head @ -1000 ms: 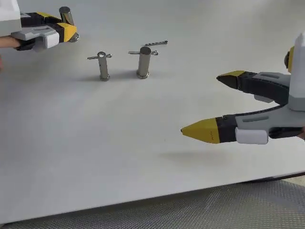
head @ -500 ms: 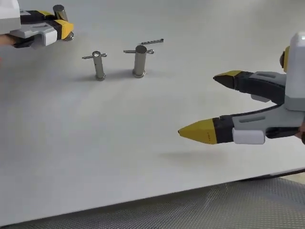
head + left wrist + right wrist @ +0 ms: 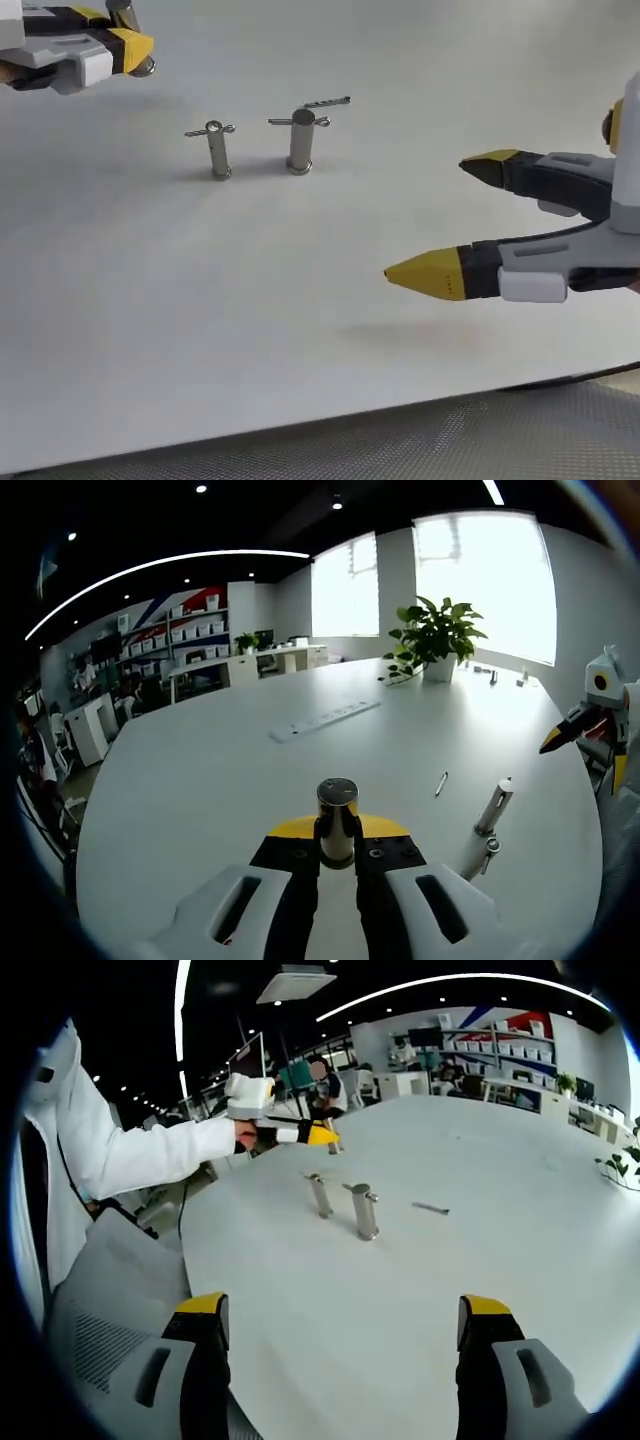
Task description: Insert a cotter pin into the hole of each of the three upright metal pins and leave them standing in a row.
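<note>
Two upright metal pins stand side by side on the white table, a thin pin (image 3: 217, 151) and a thicker pin (image 3: 301, 141), each with a cotter pin through its top. A loose cotter pin (image 3: 327, 102) lies just behind the thicker one. My left gripper (image 3: 135, 45) is at the far left, raised above the table and shut on a third metal pin (image 3: 337, 818), held upright. My right gripper (image 3: 425, 220) hovers open and holds nothing at the near right, well short of the pins (image 3: 364, 1210). The loose cotter pin (image 3: 430, 1207) lies to their right in the right gripper view.
The white table (image 3: 250, 300) has wide bare room between the standing pins and its front edge, where a grey mesh surface (image 3: 400, 440) begins. A power strip (image 3: 325, 720) and a potted plant (image 3: 432, 640) sit far across the table. A person's white sleeve (image 3: 170, 1145) reaches in behind the left gripper.
My left gripper has lifted the third pin a little higher and farther from the two standing pins. The right gripper has stayed open in about the same place.
</note>
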`<state>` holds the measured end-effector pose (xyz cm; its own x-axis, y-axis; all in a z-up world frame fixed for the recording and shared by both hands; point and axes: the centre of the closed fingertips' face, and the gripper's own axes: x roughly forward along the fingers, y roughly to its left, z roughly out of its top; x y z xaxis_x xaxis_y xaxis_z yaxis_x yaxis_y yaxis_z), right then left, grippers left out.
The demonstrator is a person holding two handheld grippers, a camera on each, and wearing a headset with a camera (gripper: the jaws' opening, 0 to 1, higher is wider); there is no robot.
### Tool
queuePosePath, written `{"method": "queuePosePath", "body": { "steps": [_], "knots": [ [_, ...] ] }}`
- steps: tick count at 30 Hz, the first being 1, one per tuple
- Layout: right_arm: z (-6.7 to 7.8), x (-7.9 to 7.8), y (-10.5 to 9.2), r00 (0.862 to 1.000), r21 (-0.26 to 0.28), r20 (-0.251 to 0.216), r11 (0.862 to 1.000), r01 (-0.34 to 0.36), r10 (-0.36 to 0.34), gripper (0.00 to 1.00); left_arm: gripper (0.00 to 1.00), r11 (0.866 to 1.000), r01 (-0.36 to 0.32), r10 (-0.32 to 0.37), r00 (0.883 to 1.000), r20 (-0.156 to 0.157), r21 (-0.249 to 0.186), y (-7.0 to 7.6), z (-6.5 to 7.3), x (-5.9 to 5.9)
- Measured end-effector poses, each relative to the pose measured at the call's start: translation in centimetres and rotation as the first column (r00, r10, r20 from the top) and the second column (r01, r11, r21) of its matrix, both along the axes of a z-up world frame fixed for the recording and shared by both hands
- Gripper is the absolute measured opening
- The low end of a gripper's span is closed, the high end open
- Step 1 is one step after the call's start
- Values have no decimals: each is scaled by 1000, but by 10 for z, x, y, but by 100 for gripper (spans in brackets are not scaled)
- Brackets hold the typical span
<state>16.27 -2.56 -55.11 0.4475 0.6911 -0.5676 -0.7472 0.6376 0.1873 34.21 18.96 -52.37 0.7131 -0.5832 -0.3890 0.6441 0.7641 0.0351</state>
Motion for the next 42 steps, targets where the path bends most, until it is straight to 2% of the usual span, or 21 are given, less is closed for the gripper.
{"method": "queuePosePath", "body": {
  "steps": [4, 6, 7, 8, 10, 12, 17, 19, 22, 25, 29, 31, 35, 36, 38, 42],
  "knots": [
    [3, -2, -1, 1000, 2, 9, 1000, -3, 3, 93, 10, 1000, 28, -28, 999, 21, 12, -4, 15, -19],
    [4, -2, -2, 1000, 1, 13, 1000, -5, 5, 93, 10, 998, 52, -53, 998, 27, 29, -9, 20, -33],
    [4, -3, -2, 1000, 1, 15, 1000, -5, 5, 93, 10, 998, 58, -59, 998, 21, 23, -11, 21, -40],
    [5, -3, -2, 1000, 2, 17, 1000, -6, 6, 93, 10, 995, 94, -95, 995, 28, 33, -17, 22, -50],
    [5, -5, -1, 1000, 1, 19, 1000, -9, 9, 93, 10, 995, 102, -103, 994, 23, 21, -22, 24, -65],
    [6, -7, -1, 1000, 0, 22, 1000, -12, 12, 93, 10, 994, 111, -111, 994, 12, -11, -28, 26, -78],
    [7, -13, -1, 1000, 0, 24, 1000, -13, 13, 92, 10, 992, 124, -124, 992, 4, -37, -38, 24, -106],
    [7, -14, -1, 1000, 3, 22, 1000, -15, 15, 92, 10, 990, 128, -129, 992, -13, -61, -42, 22, -116],
    [7, -16, -1, 1000, 1, 21, 1000, -13, 13, 92, 10, 987, 151, -152, 988, -24, -60, -49, 15, -129],
    [5, -19, -2, 1000, -8, 15, 1000, -17, 17, 92, 10, 984, 168, -172, 983, -62, -66, -57, 5, -142],
    [5, -20, -1, 1000, -3, 15, 1000, -20, 20, 92, 10, 976, 213, -216, 973, -83, -35, -66, -9, -151],
    [6, -20, -1, 1000, 2, 17, 1000, -20, 20, 92, 10, 974, 225, -227, 970, -87, -30, -71, -14, -152],
    [7, -21, -1, 1000, 3, 18, 1000, -15, 15, 91, 11, 969, 245, -248, 962, -115, -44, -78, -21, -152],
    [6, -21, -2, 1000, 3, 17, 1000, -14, 14, 91, 11, 965, 261, -264, 958, -115, -39, -86, -21, -155],
    [6, -21, -3, 1000, 0, 16, 1000, -11, 11, 91, 11, 958, 285, -286, 951, -118, -18, -90, -26, -156],
    [5, -23, -5, 1000, 0, 10, 1000, -6, 6, 91, 11, 953, 304, -302, 943, -140, -10, -99, -35, -155]
  ]
}}
